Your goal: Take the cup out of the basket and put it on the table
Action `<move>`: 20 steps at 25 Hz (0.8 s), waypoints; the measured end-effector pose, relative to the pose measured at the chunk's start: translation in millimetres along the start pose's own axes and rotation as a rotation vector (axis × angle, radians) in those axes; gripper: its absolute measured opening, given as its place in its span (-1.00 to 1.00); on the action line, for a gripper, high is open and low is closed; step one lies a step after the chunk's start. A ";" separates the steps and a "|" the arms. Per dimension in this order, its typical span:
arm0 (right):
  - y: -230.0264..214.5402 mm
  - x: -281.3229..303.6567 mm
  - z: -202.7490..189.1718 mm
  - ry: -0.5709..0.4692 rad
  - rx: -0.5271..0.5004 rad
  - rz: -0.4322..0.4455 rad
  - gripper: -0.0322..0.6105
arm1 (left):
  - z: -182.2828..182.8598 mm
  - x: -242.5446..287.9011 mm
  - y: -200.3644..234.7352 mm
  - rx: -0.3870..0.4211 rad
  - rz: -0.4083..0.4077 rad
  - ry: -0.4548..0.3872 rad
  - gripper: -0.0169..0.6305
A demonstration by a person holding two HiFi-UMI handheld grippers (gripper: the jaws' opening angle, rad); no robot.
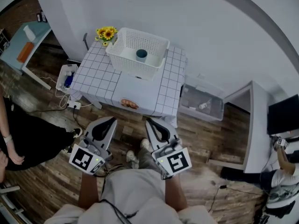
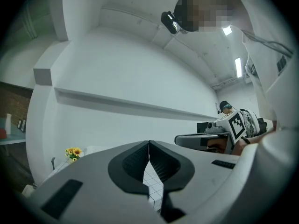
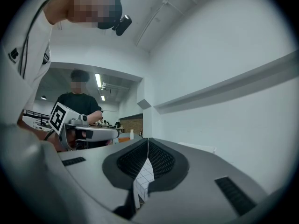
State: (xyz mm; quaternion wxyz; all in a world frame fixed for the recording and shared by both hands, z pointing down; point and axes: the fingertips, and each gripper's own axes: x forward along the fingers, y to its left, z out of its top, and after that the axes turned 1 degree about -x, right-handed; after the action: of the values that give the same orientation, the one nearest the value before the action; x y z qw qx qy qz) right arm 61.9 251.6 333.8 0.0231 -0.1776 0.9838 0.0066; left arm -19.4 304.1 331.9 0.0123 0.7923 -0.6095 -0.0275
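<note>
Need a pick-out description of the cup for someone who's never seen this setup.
Find the table with the white grid-pattern top. On its far side sits a white slotted basket, beside yellow sunflowers. The cup is the small teal cylinder inside, the only thing in the basket.

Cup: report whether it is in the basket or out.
In. The teal cup sits inside the white basket on the checked table.

I am looking down on sunflowers (image 1: pixel 106 33) standing by the white wall (image 1: pixel 210 27). Just below-left of the sunflowers a white box (image 1: pixel 67 77) is sitting on the wooden floor (image 1: pixel 219 139); well right of them a clear storage bin (image 1: pixel 200 101) is resting; a person in black (image 1: pixel 28 134) is standing far below-left.
</note>
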 end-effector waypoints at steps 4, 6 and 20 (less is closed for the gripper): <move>-20.9 16.8 -4.3 0.003 -0.001 0.014 -0.87 | -5.3 22.3 15.9 -0.003 0.018 0.010 -0.91; -34.9 26.1 -6.5 0.008 0.001 0.024 -0.87 | -7.7 36.9 24.0 -0.003 0.029 0.015 -0.91; -123.7 95.7 -7.6 0.005 0.012 0.100 -0.87 | -10.1 126.2 82.6 -0.009 0.113 0.031 -0.91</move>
State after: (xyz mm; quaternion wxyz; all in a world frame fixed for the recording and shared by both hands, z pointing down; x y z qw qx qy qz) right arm 15.3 102.2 336.2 0.0215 -0.1281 0.9915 0.0014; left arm -66.2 160.8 342.7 0.0271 0.7567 -0.6529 -0.0173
